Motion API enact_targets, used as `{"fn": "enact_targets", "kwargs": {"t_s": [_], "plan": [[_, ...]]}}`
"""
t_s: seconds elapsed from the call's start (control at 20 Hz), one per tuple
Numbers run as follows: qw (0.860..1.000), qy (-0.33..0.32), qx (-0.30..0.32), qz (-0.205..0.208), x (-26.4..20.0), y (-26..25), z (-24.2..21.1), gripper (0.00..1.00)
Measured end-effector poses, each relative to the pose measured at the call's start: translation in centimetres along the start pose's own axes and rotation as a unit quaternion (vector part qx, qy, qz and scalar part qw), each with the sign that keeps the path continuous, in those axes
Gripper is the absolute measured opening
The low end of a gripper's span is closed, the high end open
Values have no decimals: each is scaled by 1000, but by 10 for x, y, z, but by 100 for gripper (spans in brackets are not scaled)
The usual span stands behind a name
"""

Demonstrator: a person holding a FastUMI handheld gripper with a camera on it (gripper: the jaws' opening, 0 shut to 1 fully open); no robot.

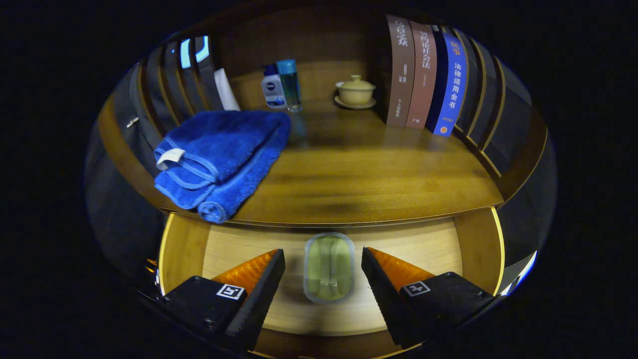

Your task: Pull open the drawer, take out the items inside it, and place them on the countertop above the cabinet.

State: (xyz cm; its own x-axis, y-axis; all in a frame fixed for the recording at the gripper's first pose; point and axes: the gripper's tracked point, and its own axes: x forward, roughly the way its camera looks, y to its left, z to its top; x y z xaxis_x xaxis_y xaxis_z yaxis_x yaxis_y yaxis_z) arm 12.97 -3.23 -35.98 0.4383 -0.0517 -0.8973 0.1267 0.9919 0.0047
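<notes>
The wooden drawer (pixel 184 249) stands pulled open below the countertop (pixel 359 174). On its floor lies a small clear container with a green inside (pixel 329 268), lengthwise between my fingers. My gripper (pixel 324 264) hovers over the drawer, open, with one finger on each side of the container and a gap to both; I cannot tell how far above it the fingers are. A folded blue towel (pixel 219 154) rests on the countertop's left part, its rolled end hanging slightly over the front edge.
At the back of the countertop stand two small bottles (pixel 281 86), a lidded tea cup on a saucer (pixel 355 91) and a row of upright books (pixel 428 75) at the right. Dark folders (pixel 179 80) lean at the left. The drawer's side walls flank my fingers.
</notes>
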Motion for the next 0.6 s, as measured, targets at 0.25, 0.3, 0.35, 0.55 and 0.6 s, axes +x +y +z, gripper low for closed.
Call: {"fn": "enact_targets", "kwargs": {"t_s": [0.25, 0.3, 0.35, 0.55, 0.6], "plan": [[998, 57, -9, -11, 28, -5, -18, 98], [998, 64, -12, -9, 30, -4, -21, 94], [998, 66, -14, -8, 34, -3, -23, 90], [996, 83, -14, -9, 45, -2, -35, 46], [996, 82, -15, -7, 41, -2, -32, 35]]}}
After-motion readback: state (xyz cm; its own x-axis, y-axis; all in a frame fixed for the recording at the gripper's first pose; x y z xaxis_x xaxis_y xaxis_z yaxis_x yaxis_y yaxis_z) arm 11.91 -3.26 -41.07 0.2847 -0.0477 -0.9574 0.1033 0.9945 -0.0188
